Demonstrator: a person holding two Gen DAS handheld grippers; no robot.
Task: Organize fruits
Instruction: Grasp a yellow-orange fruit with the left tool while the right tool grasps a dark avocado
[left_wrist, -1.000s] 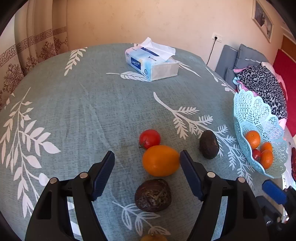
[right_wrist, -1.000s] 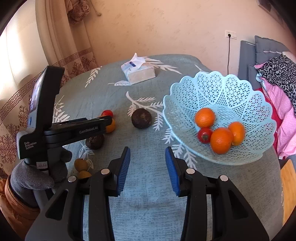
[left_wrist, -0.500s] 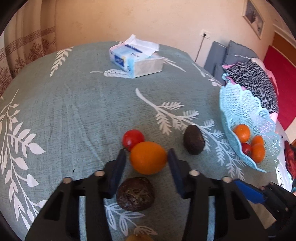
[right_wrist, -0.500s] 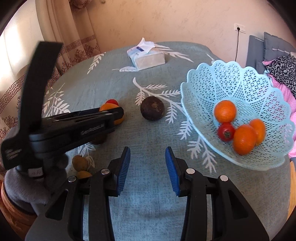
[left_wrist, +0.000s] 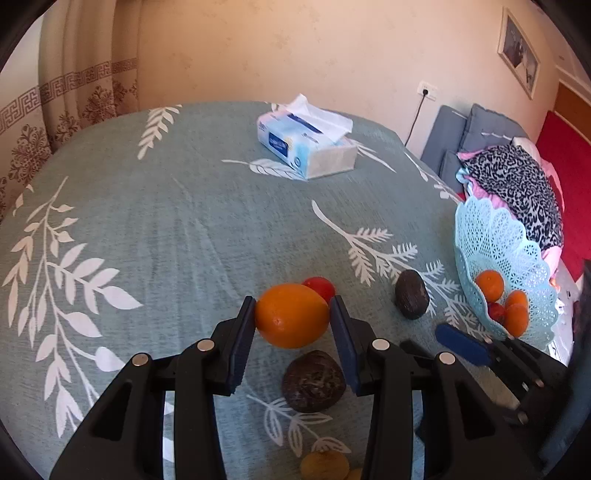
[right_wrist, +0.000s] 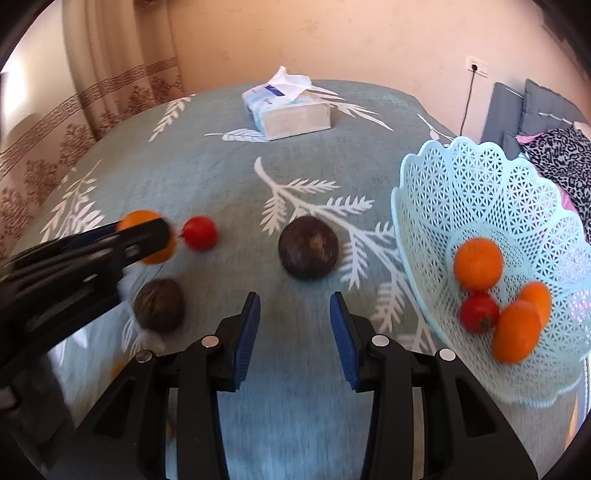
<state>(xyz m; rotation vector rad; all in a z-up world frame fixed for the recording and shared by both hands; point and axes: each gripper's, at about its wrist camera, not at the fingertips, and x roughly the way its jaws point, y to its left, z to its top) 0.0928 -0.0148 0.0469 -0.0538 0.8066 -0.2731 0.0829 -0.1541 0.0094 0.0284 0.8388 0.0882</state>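
Left wrist view: my left gripper (left_wrist: 292, 325) is clenched on the big orange (left_wrist: 291, 315), one pad on each side, at its widest part.
Where the orange is: btwn my 2 pads, above the green worktop (left_wrist: 166, 221) w/ white leaves. Lifted or just touching? can't tell for sure.
How it looks: round, bright orange, smooth shiny skin, bigger than the other fruit.
How it will handle: I think firm but a bit heavy, skin may be slippy. Round, so it could roll out. Best hold = the fat middle, as now. No hard squeeze, it could bruise.
Near it: red tomato (left_wrist: 319, 288) just behind, touching or almost. Dark wrinkly fruit (left_wrist: 314, 380) under my gripper. Dark avocado (left_wrist: 412, 299) off to the right. Small yellow-brown fruit (left_wrist: 325, 465) at the bottom edge.
Basket: light blue lacy basket (left_wrist: 491, 240) at the worktop's right edge, w/ oranges + a tomato inside. I think my orange goes there.
Right wrist view: my right gripper (right_wrist: 293, 328) is released, pads apart, nothing in it, pointing at the avocado (right_wrist: 308, 246), not touching.
Other stuff: tissue box (left_wrist: 308, 146) at the far side.
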